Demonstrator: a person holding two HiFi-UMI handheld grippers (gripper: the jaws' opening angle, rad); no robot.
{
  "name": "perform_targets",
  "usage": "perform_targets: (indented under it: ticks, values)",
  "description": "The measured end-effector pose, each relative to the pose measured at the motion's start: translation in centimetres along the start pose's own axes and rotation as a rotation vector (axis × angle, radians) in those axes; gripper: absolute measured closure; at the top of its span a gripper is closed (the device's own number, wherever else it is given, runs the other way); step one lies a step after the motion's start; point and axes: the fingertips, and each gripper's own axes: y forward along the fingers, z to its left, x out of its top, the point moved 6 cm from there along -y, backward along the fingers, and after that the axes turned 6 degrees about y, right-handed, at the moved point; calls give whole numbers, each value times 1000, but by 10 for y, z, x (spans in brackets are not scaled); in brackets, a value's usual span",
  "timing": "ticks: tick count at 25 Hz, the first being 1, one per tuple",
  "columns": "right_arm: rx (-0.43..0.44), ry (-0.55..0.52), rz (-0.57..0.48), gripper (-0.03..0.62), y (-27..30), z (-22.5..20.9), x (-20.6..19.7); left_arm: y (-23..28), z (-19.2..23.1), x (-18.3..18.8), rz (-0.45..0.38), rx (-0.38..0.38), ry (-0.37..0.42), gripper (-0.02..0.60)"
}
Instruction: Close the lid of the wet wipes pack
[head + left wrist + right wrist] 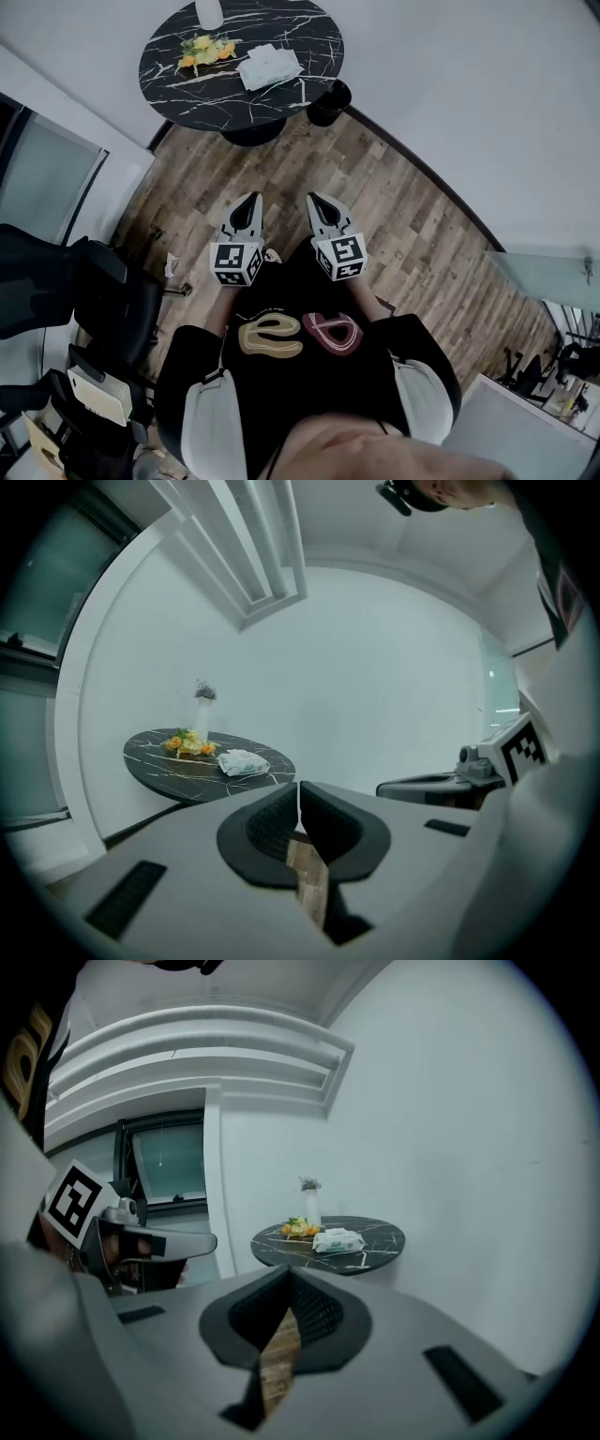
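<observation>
The white wet wipes pack point(269, 66) lies on a round black marble table point(281, 28) by the far wall. It also shows in the left gripper view point(243, 762) and the right gripper view point(337, 1239); it is too small to tell how its lid stands. Both grippers are held close to the person's body, well short of the table. My left gripper point(249, 202) point(299, 794) is shut and empty, its jaw tips touching. My right gripper point(317, 201) point(287, 1279) is likewise shut with nothing between its pads.
Orange and yellow flowers point(206, 49) and a white vase point(210, 13) stand on the table beside the pack. A black round stool point(328, 101) sits at the table's right foot. Black office chairs point(94, 300) crowd the left. Wooden floor point(394, 216) lies between me and the table.
</observation>
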Motion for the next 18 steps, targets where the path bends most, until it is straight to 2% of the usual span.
perform_targets:
  ticks: [7, 12, 18]
  values:
    - [30, 4, -10, 583, 7, -2, 8, 4, 7, -11, 46, 50, -6, 558]
    - [57, -15, -15, 583, 31, -27, 20, 17, 10, -3, 13, 90, -11, 558]
    - [130, -30, -20, 583, 69, -50, 38, 52, 18, 5, -6, 141, -14, 558]
